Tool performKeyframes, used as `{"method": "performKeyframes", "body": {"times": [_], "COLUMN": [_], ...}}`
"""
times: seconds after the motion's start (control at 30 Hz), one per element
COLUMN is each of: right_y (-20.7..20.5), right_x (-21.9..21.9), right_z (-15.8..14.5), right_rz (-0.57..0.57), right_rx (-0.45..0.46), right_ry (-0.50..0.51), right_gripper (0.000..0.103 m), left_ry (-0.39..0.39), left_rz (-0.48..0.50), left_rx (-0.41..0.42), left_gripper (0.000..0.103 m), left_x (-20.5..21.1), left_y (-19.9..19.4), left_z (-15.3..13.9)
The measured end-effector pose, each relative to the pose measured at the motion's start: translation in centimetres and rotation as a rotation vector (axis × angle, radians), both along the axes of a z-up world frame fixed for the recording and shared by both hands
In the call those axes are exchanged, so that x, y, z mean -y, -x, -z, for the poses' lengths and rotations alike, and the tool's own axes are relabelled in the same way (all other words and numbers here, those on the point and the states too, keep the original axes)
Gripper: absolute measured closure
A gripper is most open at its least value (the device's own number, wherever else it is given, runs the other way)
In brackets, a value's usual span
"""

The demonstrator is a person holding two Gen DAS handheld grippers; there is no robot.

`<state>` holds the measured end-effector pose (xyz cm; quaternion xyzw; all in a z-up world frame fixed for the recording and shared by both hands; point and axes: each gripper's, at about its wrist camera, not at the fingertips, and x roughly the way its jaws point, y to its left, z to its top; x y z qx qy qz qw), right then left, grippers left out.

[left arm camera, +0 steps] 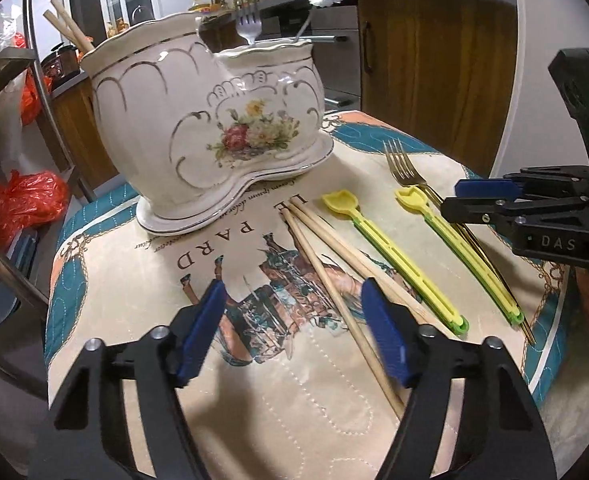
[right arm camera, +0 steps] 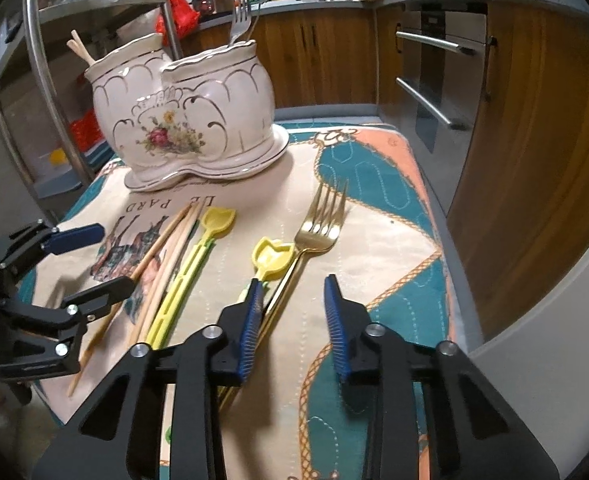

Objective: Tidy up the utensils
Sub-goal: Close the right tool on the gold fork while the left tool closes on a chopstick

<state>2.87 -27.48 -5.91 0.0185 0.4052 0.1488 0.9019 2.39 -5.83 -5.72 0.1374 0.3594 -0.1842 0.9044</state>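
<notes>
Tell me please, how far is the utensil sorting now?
Partly done. The ceramic holder already contains two chopsticks in one compartment, a silver fork and a spoon in the other. Nothing is in hand: left gripper and right gripper are both open. Still on the cloth: loose chopsticks, two yellow spoons, the gold fork.

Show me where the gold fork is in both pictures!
Left wrist view: the gold fork lies right of centre, beside the right-hand yellow scoop.
Right wrist view: gold fork at centre, tines toward the holder.
Shared landmark: the flowered ceramic holder.
</notes>
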Motion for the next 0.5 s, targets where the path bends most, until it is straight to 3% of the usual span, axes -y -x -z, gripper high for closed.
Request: {"method": "performKeyframes", "body": {"times": [0.13,0.27,0.37,0.43,0.5], "right_y": [-0.02,-0.1,-0.07,-0.03,-0.01], "right_x": [-0.39,-0.86,-1.01,-1.04,-0.97], "right_z": [0.08,0.18,0.1,0.03,-0.02], "right_rz": [-0.008,-0.026,-0.038,-0.043,-0.047], "right_rx": [-0.003,-0.008,-0.007,-0.002,0.002], "right_ry": [0.009,0.024,0.038,0.06,0.085], "right_gripper": [0.079,0.085,0.088,0.089,0.091], "left_ry": [-0.004,0.016,0.031,0.023,0.017], "left_rz": [0.02,0.047,0.06,0.064,0.069], "left_rx": [-0.021,-0.055,-0.072,-0.073,-0.074], "left_gripper": [0.048,0.051,0.061,0.076,0.082], "left_x": [0.26,0.35,0.39,0.46,0.35], "left_y": [0.07,0.14,0.11,0.11,0.2], "left_z": [0.32,0.51,0.62,0.65,0.65]}}
